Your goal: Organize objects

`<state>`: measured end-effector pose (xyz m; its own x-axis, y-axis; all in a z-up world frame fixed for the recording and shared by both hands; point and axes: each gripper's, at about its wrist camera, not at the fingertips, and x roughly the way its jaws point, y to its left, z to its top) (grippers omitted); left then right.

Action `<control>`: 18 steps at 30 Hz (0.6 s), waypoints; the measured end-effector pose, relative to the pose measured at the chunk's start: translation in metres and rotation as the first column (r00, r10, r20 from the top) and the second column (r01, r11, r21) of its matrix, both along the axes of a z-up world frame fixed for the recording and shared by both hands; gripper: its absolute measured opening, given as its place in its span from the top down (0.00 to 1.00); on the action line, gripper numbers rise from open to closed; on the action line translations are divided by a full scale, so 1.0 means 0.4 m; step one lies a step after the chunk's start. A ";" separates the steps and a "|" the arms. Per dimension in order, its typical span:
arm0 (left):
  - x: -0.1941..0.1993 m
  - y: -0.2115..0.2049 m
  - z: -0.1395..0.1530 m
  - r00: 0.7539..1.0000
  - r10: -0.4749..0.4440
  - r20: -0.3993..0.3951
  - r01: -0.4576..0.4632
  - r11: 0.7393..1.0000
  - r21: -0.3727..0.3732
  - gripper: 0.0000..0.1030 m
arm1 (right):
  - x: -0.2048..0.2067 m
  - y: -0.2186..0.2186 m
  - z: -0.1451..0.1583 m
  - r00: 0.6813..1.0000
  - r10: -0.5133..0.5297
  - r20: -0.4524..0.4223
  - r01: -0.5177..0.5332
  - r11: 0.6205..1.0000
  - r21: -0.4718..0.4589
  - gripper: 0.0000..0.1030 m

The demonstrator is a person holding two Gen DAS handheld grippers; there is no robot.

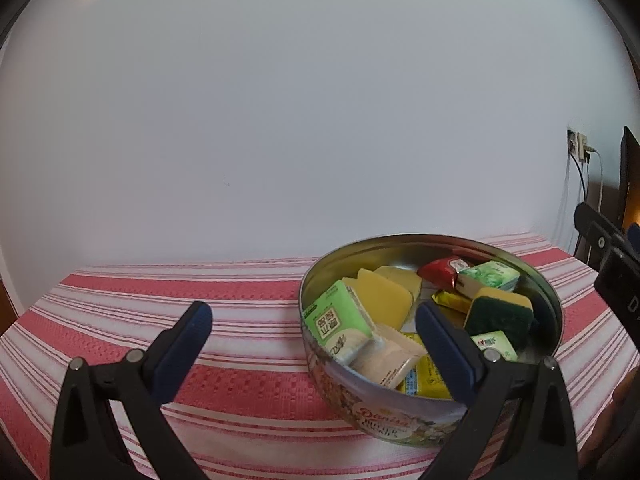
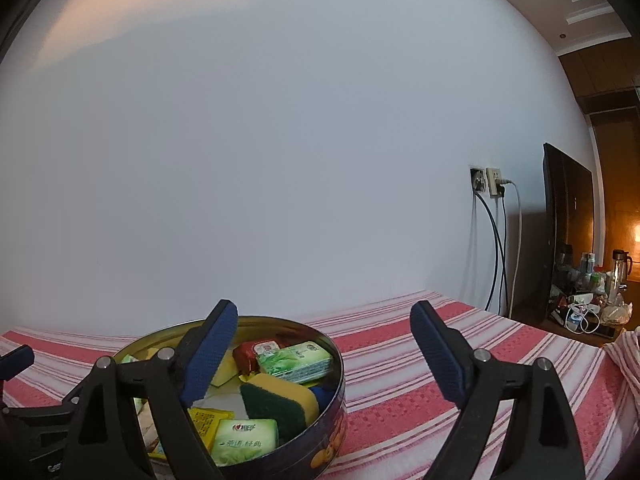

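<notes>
Presently, from the left wrist view, your left gripper hangs with its jaws spread wide and nothing between them. Its left finger is over the striped cloth; its right finger is in front of the near rim of the tin, over the contents. Whether that finger touches anything, you cannot tell from this angle. The tin sits on the cloth to the right of centre, open, with no lid on it. Inside it you have a green carton leaning at the left wall, a pale wafer packet just beside it, yellow sponges behind, a red sachet and a green tissue pack at the back, and a green-and-yellow scourer toward the right. Part of your right gripper shows at the right edge.

From the right wrist view, your right gripper is likewise wide open and empty. Its left finger lies across the tin, which sits low and left; its right finger is over bare cloth. The scourer rests near the middle, the tissue pack behind it, the red sachet beside that. A second tissue pack lies at the front. A monitor stands beyond the table edge on the right.
</notes>
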<state>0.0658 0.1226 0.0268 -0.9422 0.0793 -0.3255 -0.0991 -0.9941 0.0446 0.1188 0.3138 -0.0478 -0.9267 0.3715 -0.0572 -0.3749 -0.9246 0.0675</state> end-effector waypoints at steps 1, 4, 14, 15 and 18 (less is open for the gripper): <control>0.002 0.001 0.000 1.000 -0.003 -0.003 0.003 1.000 -0.001 0.00 | 0.006 -0.006 0.001 1.000 -0.001 -0.011 0.001 1.000 0.011 0.13; 0.004 0.003 0.000 1.000 -0.002 -0.005 0.002 1.000 0.002 0.00 | 0.018 -0.026 0.004 0.999 -0.006 -0.037 0.007 0.999 0.038 0.11; 0.000 0.004 0.000 1.000 0.010 -0.002 -0.010 1.000 0.008 0.00 | 0.034 -0.037 0.005 0.998 -0.009 -0.059 0.012 0.999 0.050 0.05; 0.000 0.005 0.000 1.000 0.009 -0.002 -0.009 1.000 0.008 0.00 | 0.035 -0.039 0.004 0.998 -0.007 -0.055 0.009 0.999 0.047 0.05; -0.001 0.006 0.000 1.000 0.010 -0.002 -0.010 1.000 0.007 0.00 | 0.027 -0.036 0.005 0.999 0.000 -0.035 0.002 0.999 0.045 0.05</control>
